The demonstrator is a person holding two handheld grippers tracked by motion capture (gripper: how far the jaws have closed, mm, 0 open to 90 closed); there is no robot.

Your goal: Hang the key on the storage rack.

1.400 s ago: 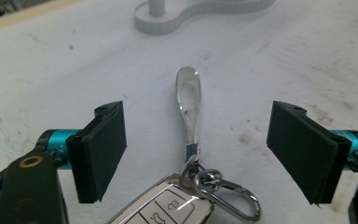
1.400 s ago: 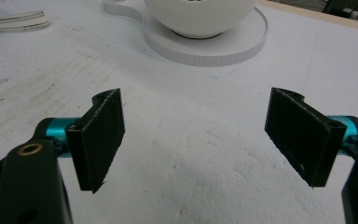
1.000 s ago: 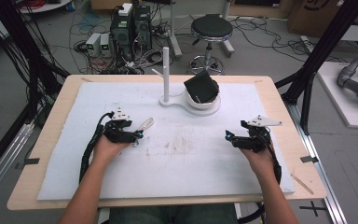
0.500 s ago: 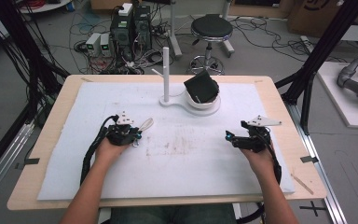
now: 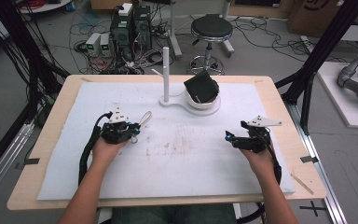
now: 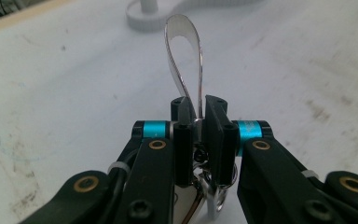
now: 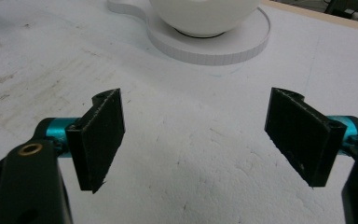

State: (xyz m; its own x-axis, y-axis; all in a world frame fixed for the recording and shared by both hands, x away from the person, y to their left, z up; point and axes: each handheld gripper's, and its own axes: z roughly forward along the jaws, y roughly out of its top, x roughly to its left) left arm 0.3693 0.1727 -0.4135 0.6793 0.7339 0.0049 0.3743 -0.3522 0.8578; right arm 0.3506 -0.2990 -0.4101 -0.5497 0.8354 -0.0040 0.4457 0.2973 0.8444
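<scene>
— Fingers [image 6: 182, 140] of the left gripper [image 5: 131, 133] have just closed on the metal loop [image 6: 182, 56]; it's caught, just above the counter [image 5: 177, 154]
— Right gripper [image 7: 193, 135] gapes empty; lifting could follow

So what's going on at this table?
A person holds a pair of tongs in each hand. The left tongs have just closed on a shiny metal loop, apparently a keyring, over the white mat. The right tongs wait open, holding nothing, near a white stand.
</scene>
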